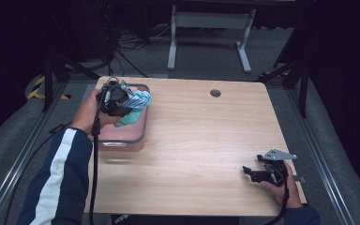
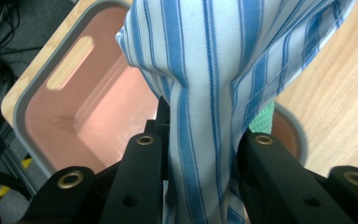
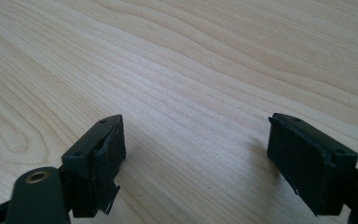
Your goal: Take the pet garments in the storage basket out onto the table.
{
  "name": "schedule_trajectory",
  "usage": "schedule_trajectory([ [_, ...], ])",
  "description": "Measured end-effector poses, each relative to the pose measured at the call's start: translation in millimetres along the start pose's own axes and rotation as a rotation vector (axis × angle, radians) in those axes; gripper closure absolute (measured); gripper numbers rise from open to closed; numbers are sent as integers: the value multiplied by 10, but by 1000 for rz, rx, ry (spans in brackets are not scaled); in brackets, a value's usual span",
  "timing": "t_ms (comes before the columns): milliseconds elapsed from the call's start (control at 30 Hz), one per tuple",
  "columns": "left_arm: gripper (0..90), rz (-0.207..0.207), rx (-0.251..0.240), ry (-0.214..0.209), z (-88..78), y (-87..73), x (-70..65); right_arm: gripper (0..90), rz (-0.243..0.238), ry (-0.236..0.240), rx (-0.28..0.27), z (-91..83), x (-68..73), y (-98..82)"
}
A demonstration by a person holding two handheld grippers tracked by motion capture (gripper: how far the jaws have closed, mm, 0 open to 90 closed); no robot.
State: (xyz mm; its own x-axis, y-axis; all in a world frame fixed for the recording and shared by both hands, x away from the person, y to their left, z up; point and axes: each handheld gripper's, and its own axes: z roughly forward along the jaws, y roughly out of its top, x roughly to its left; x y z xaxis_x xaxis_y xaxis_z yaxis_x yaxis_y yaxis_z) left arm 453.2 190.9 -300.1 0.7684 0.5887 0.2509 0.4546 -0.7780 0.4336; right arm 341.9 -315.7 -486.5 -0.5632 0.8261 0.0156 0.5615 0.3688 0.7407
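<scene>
Blue-and-white striped cotton shirt, bunched and clamped between the jaws of the left gripper, lifted above a pink plastic bin at the left edge of the wooden table. Soft, limp and light by the look of it, likely to drape and trail over the bin's rim; no risk of breakage, some risk of slipping from a thin pinch. Best taken at a thick gathered fold. Teal-green cloth lying beneath, inside the bin. Right gripper resting low near the table's right front corner, jaws spread wide, empty.
</scene>
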Motion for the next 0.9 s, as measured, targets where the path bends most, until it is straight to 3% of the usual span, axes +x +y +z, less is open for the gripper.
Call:
schedule_trajectory([
  [300, 753, 73, -12, -17, -29, 186, -199, 197, -1, 0, 0, 0, -1, 0],
  [533, 752, 116, -77, -44, -59, 322, -324, 197, 0, 0, 0, 0, 0, 0],
  [900, 752, 207, -65, -86, 22, 562, -583, 198, 1, 1, 0, 0, 0, 0],
])
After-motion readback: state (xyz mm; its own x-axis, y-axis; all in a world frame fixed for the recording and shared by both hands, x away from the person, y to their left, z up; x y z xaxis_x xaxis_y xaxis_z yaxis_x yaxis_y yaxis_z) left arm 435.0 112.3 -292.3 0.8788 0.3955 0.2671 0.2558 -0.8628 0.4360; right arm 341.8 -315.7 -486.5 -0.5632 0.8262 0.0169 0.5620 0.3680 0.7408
